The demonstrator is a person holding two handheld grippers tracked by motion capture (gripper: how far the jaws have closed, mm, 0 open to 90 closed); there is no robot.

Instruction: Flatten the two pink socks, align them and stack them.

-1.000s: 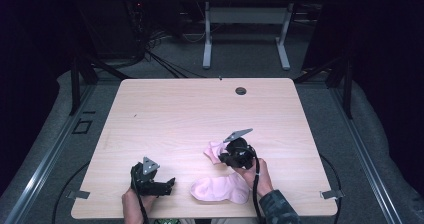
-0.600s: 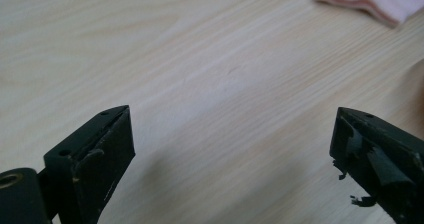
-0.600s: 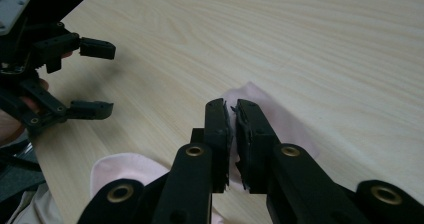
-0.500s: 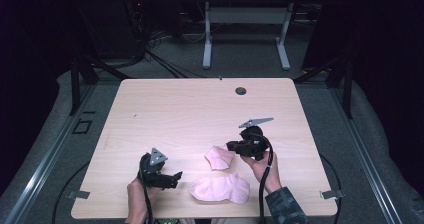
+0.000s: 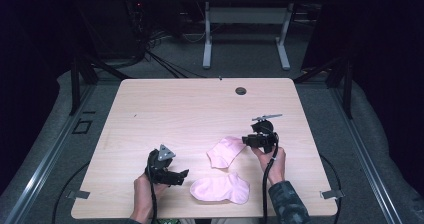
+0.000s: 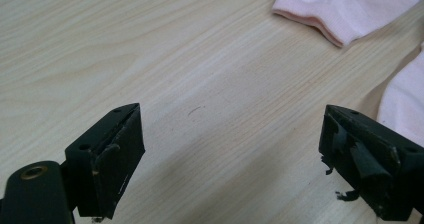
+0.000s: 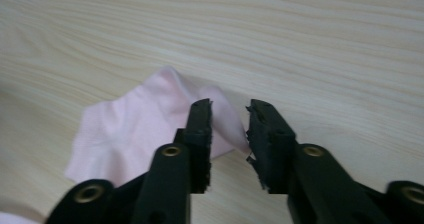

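So the right gripper (image 5: 248, 139) is backing off toward the table's (image 5: 165, 104) right edge, jaws now a bit apart, letting go of the small sock (image 5: 225, 151). It's lying flat, pale pink, mid-table near the front. The left gripper (image 5: 181, 175), wide open, is sitting beside the bigger sock (image 5: 221, 188) at the front edge.
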